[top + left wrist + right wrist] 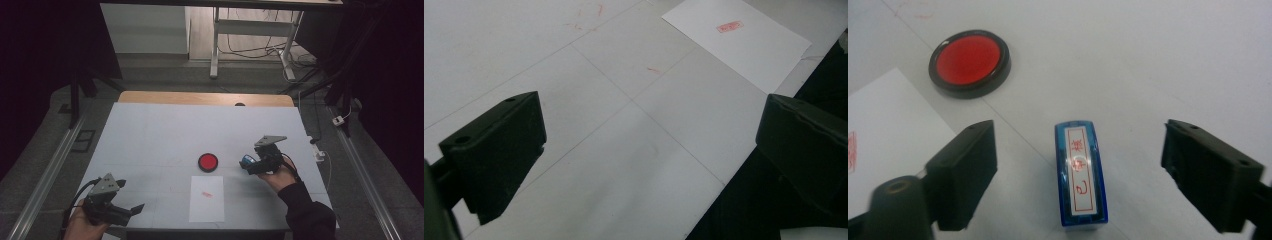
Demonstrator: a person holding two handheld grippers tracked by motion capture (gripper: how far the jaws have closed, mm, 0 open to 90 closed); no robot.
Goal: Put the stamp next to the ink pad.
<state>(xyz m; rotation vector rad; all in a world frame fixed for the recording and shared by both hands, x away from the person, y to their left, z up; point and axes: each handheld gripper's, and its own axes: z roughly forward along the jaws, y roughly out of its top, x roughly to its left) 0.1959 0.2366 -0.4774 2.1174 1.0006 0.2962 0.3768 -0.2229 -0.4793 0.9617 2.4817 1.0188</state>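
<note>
The right claw [1078, 165] hangs over the right half of the bench [150, 130], its jaws spread wide with a blue stamp [1080, 172] lying between them, touching neither. In the right gripper view the stamp lies flat on the bench with its labelled face up: a white strip with red characters, framed in red. Its long axis runs from 6 o'clock to 12 o'clock in that view, tipped slightly toward 11, in line with the jaws, and the far short end points between the ink pad [969, 62] at 11 o'clock and bare bench. In the high view the stamp [246, 160] sits at 3 o'clock of the round red ink pad [207, 162], near it but apart. A white sheet of paper [207, 199] lies at 6 o'clock of the pad, carrying a small red stamped mark [207, 194].

The left claw [135, 209] is held low at the near left corner of the bench, jaws wide apart and holding nothing; its own view shows the paper [744, 45] off at 1 o'clock
</note>
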